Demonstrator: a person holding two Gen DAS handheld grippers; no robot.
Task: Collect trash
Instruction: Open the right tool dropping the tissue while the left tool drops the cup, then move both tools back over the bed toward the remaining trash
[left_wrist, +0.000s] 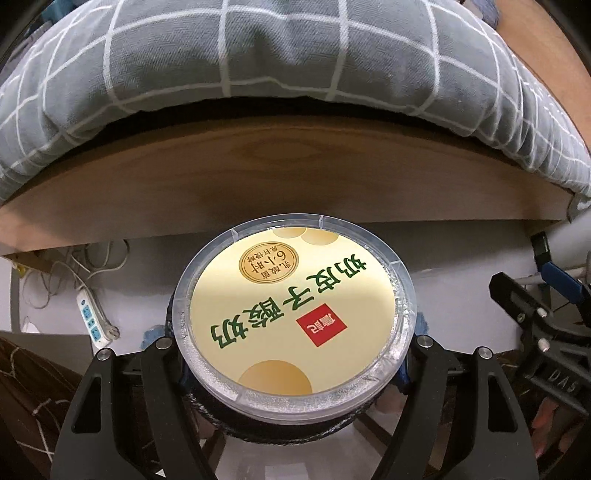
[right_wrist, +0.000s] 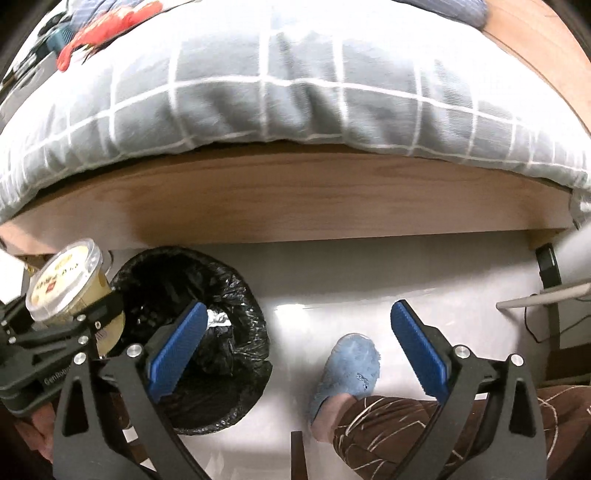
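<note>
Left gripper (left_wrist: 291, 354) grips yogurt cup (left_wrist: 293, 317); center it over trash bin (right_wrist: 192, 332) w/ black liner before release. Right gripper (right_wrist: 295, 350) wide, empty.

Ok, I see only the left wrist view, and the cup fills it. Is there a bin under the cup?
Observer: Yes. The right wrist view shows a bin lined in black. The cup is tilted at its left rim, not over the middle.
Operator: Is something in the bin?
Observer: A crumpled piece of foil lies inside.
Operator: Does the right gripper hold a thing?
Observer: No. The right gripper is open, with nothing between its pads.
</note>
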